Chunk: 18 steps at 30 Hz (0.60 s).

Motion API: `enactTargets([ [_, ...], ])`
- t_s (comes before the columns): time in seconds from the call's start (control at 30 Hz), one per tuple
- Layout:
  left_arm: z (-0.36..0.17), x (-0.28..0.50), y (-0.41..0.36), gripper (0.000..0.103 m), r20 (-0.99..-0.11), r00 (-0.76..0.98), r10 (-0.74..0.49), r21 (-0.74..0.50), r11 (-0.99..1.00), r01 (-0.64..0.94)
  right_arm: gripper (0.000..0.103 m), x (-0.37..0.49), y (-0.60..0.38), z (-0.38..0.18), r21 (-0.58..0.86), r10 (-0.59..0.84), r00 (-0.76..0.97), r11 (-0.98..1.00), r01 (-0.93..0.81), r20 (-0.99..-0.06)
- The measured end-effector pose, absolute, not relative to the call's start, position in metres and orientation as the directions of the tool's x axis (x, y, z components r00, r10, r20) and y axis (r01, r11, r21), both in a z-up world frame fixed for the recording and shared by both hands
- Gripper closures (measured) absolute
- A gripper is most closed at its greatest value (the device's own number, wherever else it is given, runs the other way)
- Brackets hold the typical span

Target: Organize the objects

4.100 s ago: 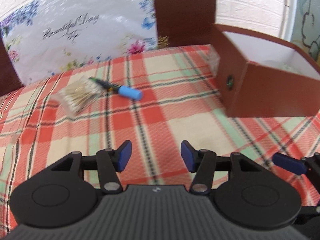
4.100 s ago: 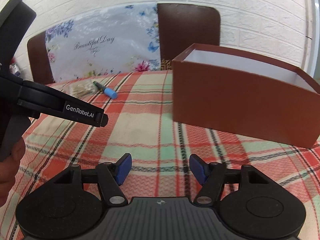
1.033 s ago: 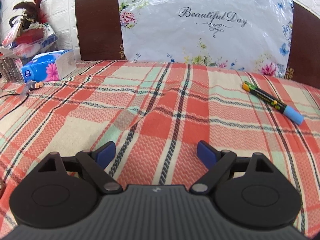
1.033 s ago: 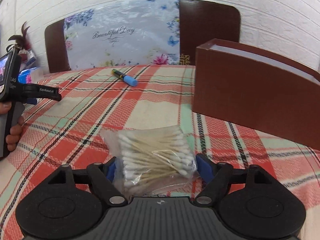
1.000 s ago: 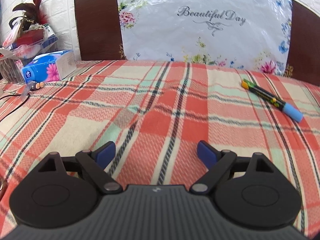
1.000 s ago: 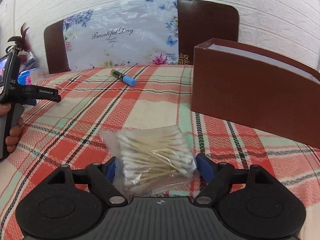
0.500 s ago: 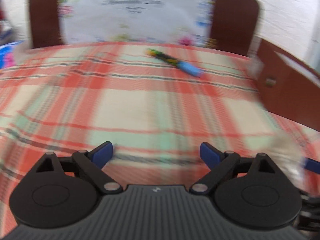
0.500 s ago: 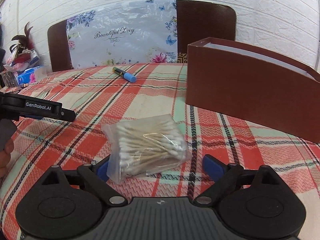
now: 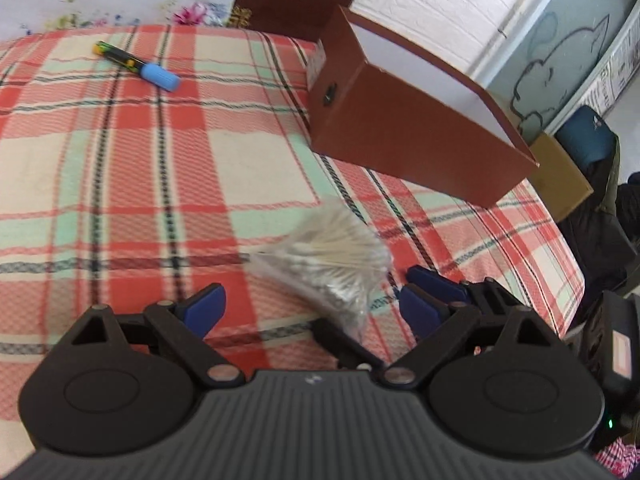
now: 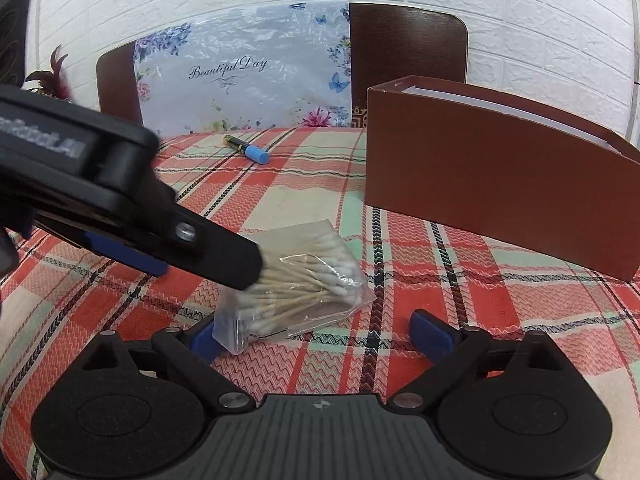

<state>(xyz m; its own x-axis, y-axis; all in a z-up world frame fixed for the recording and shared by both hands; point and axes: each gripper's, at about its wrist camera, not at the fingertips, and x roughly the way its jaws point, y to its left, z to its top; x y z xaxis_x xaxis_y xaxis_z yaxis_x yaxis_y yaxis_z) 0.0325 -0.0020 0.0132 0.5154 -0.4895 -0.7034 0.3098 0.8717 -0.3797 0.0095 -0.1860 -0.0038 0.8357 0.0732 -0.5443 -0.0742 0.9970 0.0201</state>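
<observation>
A clear bag of cotton swabs (image 10: 304, 284) lies on the plaid tablecloth (image 10: 280, 188), between the fingers of my open right gripper (image 10: 320, 338). It also shows, blurred, in the left wrist view (image 9: 328, 268). My left gripper (image 9: 308, 308) is open and comes in from the left, its fingertip (image 10: 236, 264) over the bag's left end. A marker with a blue cap (image 10: 250, 150) lies far back on the cloth; it also shows in the left wrist view (image 9: 138, 66). An open brown box (image 10: 496, 176) stands to the right, also in the left wrist view (image 9: 408, 120).
Two brown chair backs (image 10: 408, 48) stand behind the table, with a flowered plastic sheet (image 10: 244, 76) leaning between them. The table's right edge (image 9: 560, 236) drops off beside a cardboard box (image 9: 560, 176) on the floor.
The right gripper opened and let the swab bag down onto the cloth. The left gripper swung right, from facing the far chairs to the bag beside the right gripper.
</observation>
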Motion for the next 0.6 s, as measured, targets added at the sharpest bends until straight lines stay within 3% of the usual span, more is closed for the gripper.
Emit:
enactTargets([
  [0.03,0.012,0.035,-0.006,0.011,-0.707,0.51,-0.49,-0.38,0.872,0.31,0.007,0.01,-0.186,-0.004,0.021,0.074,0.836,0.997,-0.075,-0.544],
  [0.1,0.008,0.04,-0.013,0.028,-0.721,0.503,-0.477,-0.368,0.878,0.306,0.007,0.012,-0.185,-0.004,0.017,0.076,0.833,0.997,-0.079,-0.548],
  [0.17,0.006,0.044,-0.016,0.036,-0.735,0.506,-0.452,-0.345,0.891,0.295,0.006,0.017,-0.182,-0.003,0.006,0.078,0.827,0.996,-0.09,-0.557],
  [0.27,0.008,0.051,-0.013,0.039,-0.731,0.521,-0.441,-0.344,0.897,0.277,0.007,0.023,-0.177,-0.002,-0.004,0.088,0.824,0.994,-0.109,-0.56],
  [0.37,0.008,0.057,-0.009,0.048,-0.731,0.533,-0.427,-0.346,0.904,0.251,0.017,0.029,-0.176,-0.003,-0.007,0.104,0.826,0.992,-0.129,-0.554],
  [0.47,0.008,0.059,-0.009,0.049,-0.733,0.535,-0.419,-0.338,0.908,0.247,0.024,0.031,-0.173,-0.003,-0.015,0.117,0.831,0.989,-0.149,-0.544],
  [0.6,0.011,0.058,-0.01,0.045,-0.735,0.533,-0.418,-0.331,0.908,0.255,0.023,0.033,-0.175,-0.001,0.002,0.122,0.828,0.99,-0.144,-0.547],
])
